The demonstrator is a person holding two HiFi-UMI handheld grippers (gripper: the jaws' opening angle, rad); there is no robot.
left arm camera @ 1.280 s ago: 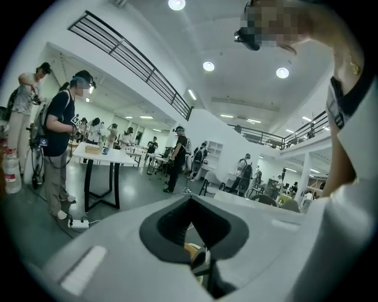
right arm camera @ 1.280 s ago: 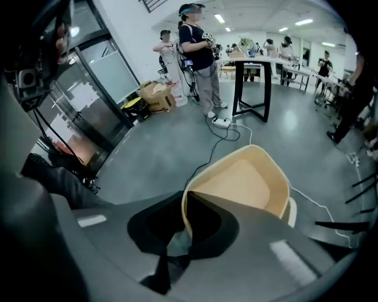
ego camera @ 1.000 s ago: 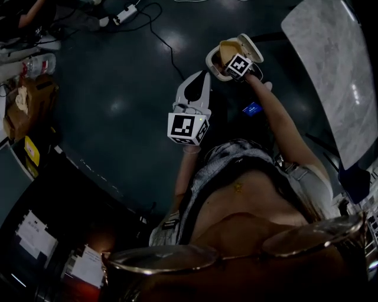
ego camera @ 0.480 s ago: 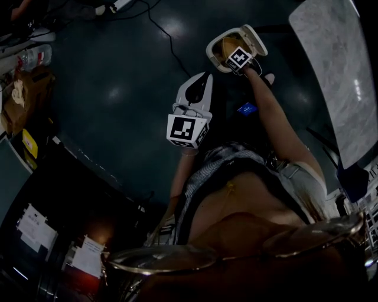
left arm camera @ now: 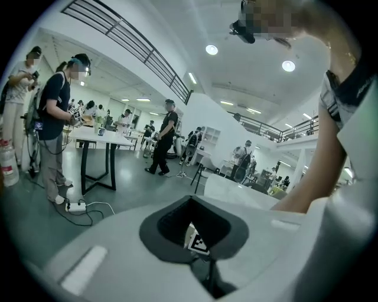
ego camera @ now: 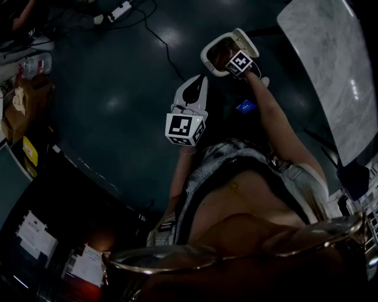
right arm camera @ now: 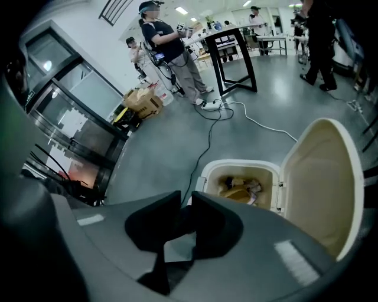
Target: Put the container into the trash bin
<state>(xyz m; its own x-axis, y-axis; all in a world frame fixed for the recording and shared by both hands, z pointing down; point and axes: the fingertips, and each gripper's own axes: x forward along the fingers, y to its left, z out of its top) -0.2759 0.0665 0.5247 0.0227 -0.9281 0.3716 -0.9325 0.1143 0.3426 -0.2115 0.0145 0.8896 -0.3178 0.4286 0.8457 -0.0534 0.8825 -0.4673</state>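
The white trash bin (right arm camera: 236, 167) stands on the dark floor with its lid (right arm camera: 322, 177) swung up to the right. A yellowish container (right arm camera: 241, 192) lies among the rubbish inside it. My right gripper (right arm camera: 186, 200) hangs just above the bin's near rim and points steeply down. Its jaws are opening, with a narrow gap and nothing between them. In the head view its marker cube covers part of the bin (ego camera: 207, 56). My left gripper (ego camera: 198, 79) hovers to the bin's left with jaws together and empty; in its own view this gripper (left arm camera: 192, 203) points out across the hall.
A marble tabletop (ego camera: 331, 59) lies to the right of the bin. A power strip (ego camera: 121, 12) and its cable (right arm camera: 207, 135) run over the floor behind the bin. Cardboard boxes (right arm camera: 142, 101) sit by the wall. Black-legged tables (right arm camera: 236, 53) and standing people are further off.
The tan thing seen at the bin's mouth beside my right gripper no longer shows there. Both grippers have sunk slightly.
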